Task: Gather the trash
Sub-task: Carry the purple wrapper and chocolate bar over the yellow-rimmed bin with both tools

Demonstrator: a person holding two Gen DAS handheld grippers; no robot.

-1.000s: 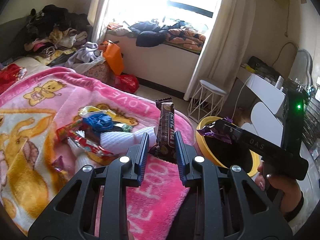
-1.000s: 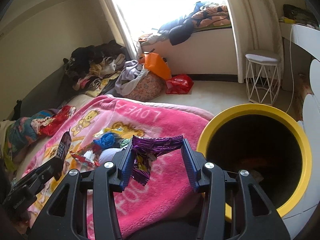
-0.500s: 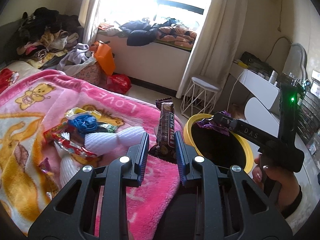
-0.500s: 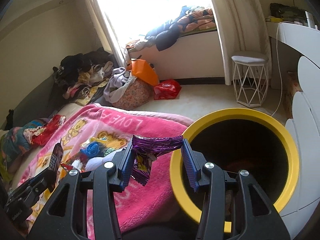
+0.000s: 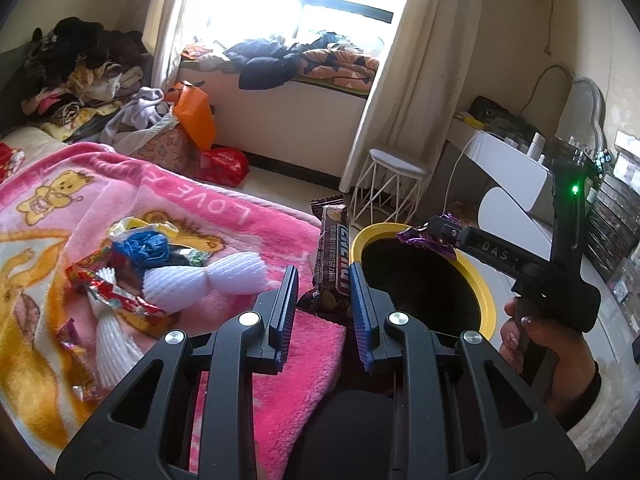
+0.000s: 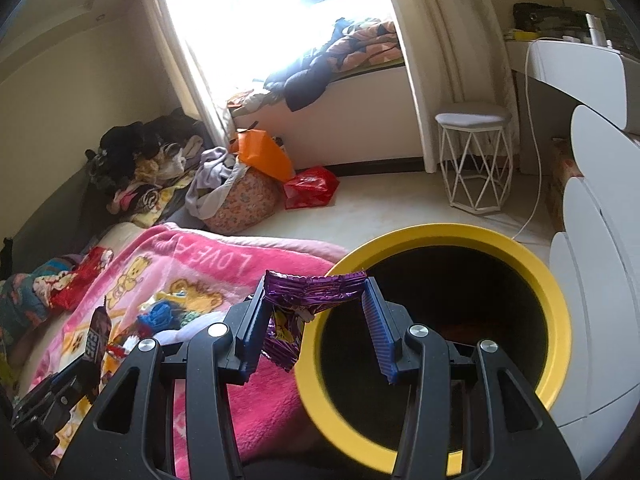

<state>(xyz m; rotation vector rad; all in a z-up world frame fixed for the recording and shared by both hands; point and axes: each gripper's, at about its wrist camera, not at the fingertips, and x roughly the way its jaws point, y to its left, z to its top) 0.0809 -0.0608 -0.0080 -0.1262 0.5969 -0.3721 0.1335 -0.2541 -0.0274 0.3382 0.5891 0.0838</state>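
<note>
My left gripper [image 5: 323, 276] is shut on a brown chocolate bar wrapper [image 5: 333, 256], held upright over the pink blanket's edge beside the yellow-rimmed bin [image 5: 482, 292]. My right gripper [image 6: 316, 286] is shut on a purple foil wrapper [image 6: 312, 292], held over the near left rim of the bin [image 6: 556, 292]. The right gripper with the purple wrapper [image 5: 424, 238] also shows in the left wrist view above the bin's far rim. More trash lies on the blanket: a white foam net [image 5: 204, 280], a blue crumpled piece [image 5: 146, 246], red wrappers [image 5: 108, 290].
A pink cartoon blanket [image 5: 224, 216] covers the bed at left. A white wire stool [image 5: 390, 188] stands beyond the bin. White drawers [image 6: 596, 280] stand right of the bin. An orange bag [image 6: 264, 156], a red bag [image 6: 310, 190] and clothes piles lie by the window bench.
Both grippers have moved right toward the bin with their wrappers. The purple wrapper has gone from over the blanket to over the bin's rim.
</note>
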